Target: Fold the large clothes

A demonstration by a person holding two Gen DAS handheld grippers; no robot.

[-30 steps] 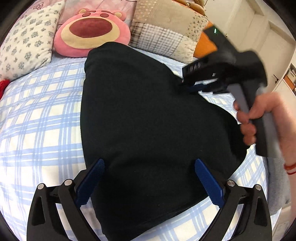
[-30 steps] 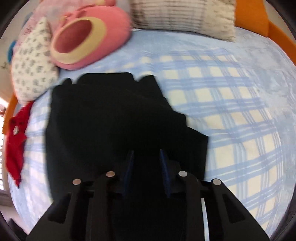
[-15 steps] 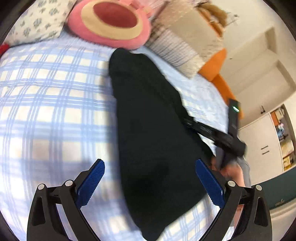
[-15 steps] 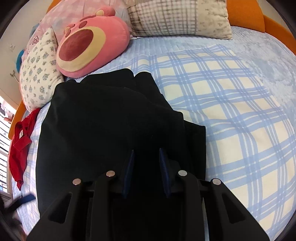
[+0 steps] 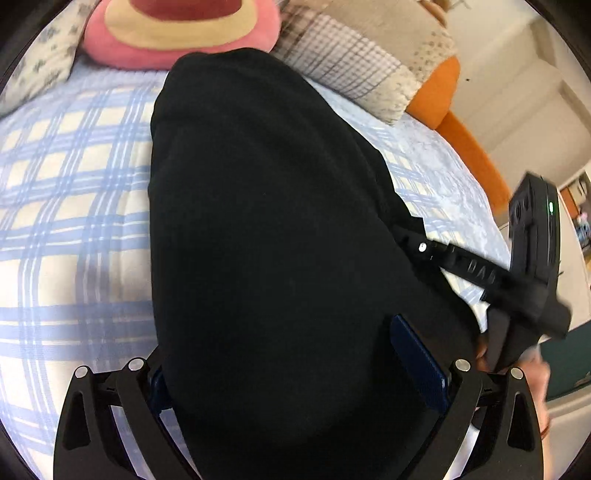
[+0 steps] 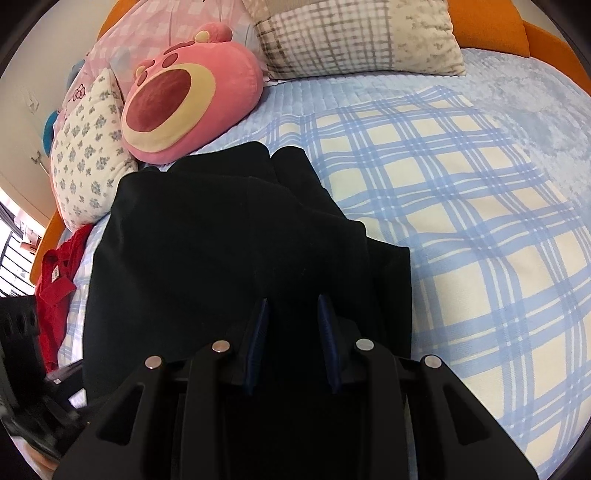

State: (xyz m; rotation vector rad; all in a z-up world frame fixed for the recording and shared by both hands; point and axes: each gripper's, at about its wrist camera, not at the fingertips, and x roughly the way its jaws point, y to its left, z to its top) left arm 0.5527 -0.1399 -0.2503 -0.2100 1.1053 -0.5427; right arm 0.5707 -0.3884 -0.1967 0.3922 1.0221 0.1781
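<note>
The big black top (image 6: 236, 236) lies soft and floppy on the bed (image 6: 480, 229) under both claws, so grab its near edge; the left claw (image 5: 291, 373) is wide open, and the right claw (image 6: 291, 325) is only partly open, its pads apart.

A folded black garment (image 5: 273, 236) fills mid-frame on the blue plaid bedspread (image 5: 74, 206) (pink plush cushion (image 5: 181, 33) at upper left), between the left gripper's (image 5: 288, 358) wide-apart jaws.

We see a bed with a blue-and-cream plaid cover (image 6: 461, 206) and an orange padded surround (image 6: 491, 22). Pillows line its head: pink bear cushion (image 6: 184, 99), floral pillow (image 6: 88, 155), patchwork pillow (image 6: 354, 37). White cabinet doors (image 5: 517, 66) stand beyond.
</note>
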